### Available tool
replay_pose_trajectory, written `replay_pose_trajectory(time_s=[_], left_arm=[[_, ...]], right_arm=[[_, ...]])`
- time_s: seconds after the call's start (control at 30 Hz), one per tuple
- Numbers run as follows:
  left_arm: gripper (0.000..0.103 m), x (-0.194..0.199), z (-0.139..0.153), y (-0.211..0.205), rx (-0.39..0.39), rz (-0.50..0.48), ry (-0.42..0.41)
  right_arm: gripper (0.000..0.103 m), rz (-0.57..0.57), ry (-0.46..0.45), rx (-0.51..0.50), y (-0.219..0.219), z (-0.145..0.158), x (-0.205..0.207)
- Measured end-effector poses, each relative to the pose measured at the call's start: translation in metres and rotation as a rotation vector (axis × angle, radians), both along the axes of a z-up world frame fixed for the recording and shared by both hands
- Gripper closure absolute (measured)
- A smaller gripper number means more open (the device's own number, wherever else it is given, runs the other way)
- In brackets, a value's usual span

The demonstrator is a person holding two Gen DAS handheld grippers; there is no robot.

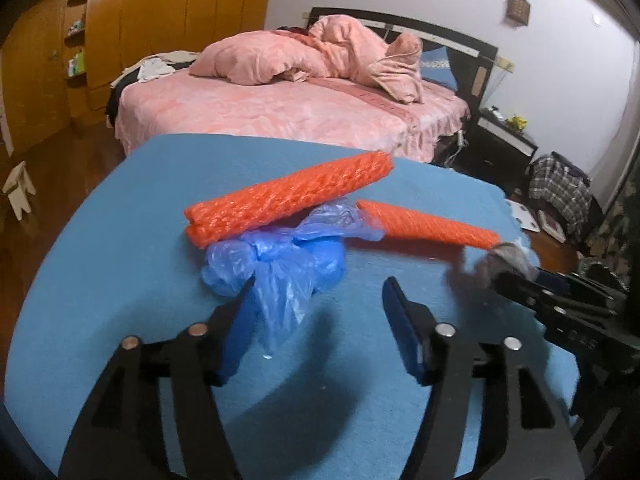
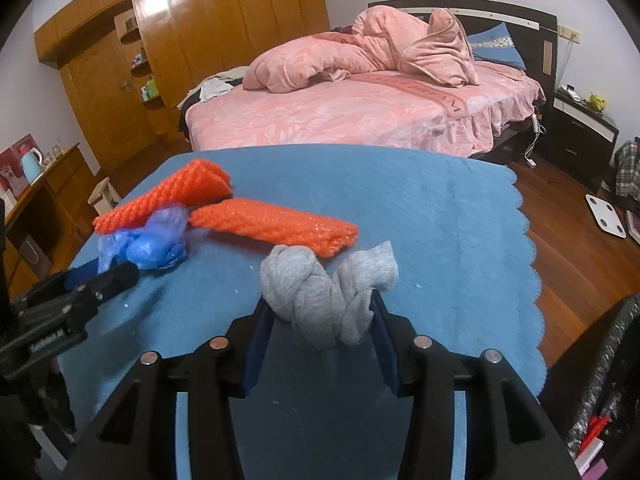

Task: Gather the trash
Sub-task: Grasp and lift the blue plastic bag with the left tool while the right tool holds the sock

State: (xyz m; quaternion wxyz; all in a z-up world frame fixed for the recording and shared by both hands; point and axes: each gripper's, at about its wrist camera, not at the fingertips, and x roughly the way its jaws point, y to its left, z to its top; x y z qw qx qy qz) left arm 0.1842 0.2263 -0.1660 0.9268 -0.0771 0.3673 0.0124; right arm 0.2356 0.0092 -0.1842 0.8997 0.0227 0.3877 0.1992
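Note:
Two orange bubble-wrap rolls (image 1: 288,198) (image 1: 428,224) lie on the blue-covered table (image 1: 120,240), the longer one resting on a crumpled blue plastic bag (image 1: 276,260). My left gripper (image 1: 319,286) stands open just in front of the bag; a loose tail of the bag hangs between its fingers, but the pads do not press on it. My right gripper (image 2: 319,300) is shut on a knotted grey cloth (image 2: 320,296), held above the table near the shorter roll (image 2: 276,228). The right wrist view also shows the bag (image 2: 152,248) and the left gripper (image 2: 120,274) at the left.
A bed with pink bedding (image 2: 360,108) stands beyond the table. A black-lined bin (image 2: 612,360) is at the table's near right. A wooden wardrobe (image 2: 180,40), a dark nightstand (image 2: 580,128), a white scale (image 2: 608,216) and a small stool (image 1: 18,188) stand around the wood floor.

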Motion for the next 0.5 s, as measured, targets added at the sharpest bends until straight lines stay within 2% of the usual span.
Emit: replay_pose_trajectory(time_s=[0.17, 0.27, 0.37, 0.5], left_arm=[[0.032, 0.012, -0.006, 0.006, -0.008, 0.031, 0.032], [0.026, 0.010, -0.003, 0.011, -0.020, 0.050, 0.032], [0.022, 0.006, -0.001, 0.013, 0.004, 0.073, 0.014], [0.024, 0.016, -0.008, 0.019, -0.002, 0.074, 0.039]], right_arm=[[0.056, 0.000, 0.001, 0.000, -0.003, 0.001, -0.003], [0.056, 0.002, -0.005, 0.000, -0.004, 0.001, -0.006], [0.056, 0.002, -0.008, 0.003, -0.005, 0.001, -0.009], [0.056, 0.006, 0.001, -0.007, -0.005, -0.001, -0.010]])
